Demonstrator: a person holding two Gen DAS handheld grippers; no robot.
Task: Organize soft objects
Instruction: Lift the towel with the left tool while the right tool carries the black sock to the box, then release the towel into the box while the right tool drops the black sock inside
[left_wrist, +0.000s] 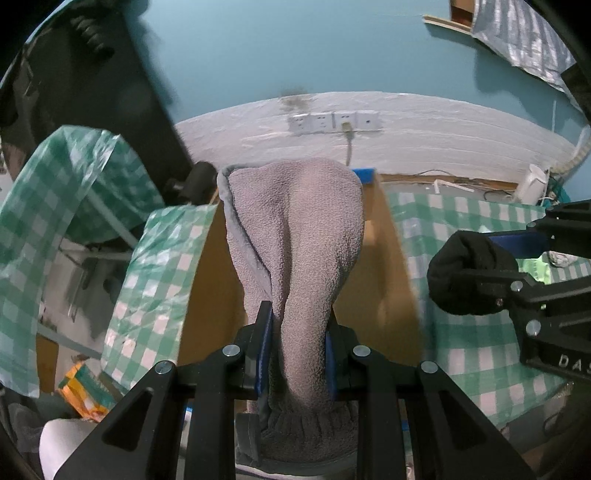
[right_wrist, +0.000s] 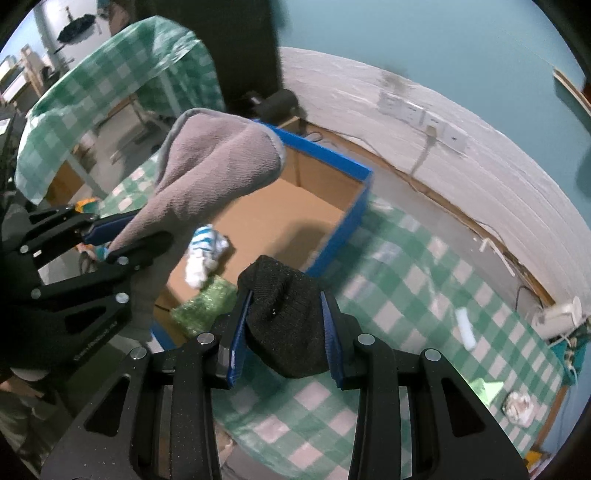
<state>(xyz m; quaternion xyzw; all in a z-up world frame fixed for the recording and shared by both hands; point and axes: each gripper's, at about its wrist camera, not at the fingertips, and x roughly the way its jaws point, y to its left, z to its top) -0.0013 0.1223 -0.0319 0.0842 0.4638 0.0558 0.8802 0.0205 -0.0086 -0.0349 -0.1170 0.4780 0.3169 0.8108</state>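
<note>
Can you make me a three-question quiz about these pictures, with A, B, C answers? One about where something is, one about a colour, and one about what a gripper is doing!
1. Where is the white-and-blue striped thing?
A. Inside the box
B. On the checked tablecloth
C. In a gripper

2. What colour is the box's outside?
A. Red
B. Blue
C. Yellow

3. What is the right gripper doing?
A. Hanging open
B. Squeezing a black knitted thing
C. Holding a cup

Answers:
1 A: the white-and-blue striped thing lies on the floor of the box.
2 B: its outer walls are blue.
3 B: the right gripper pinches the black knitted thing, while the left gripper pinches a grey fleecy thing.
</note>
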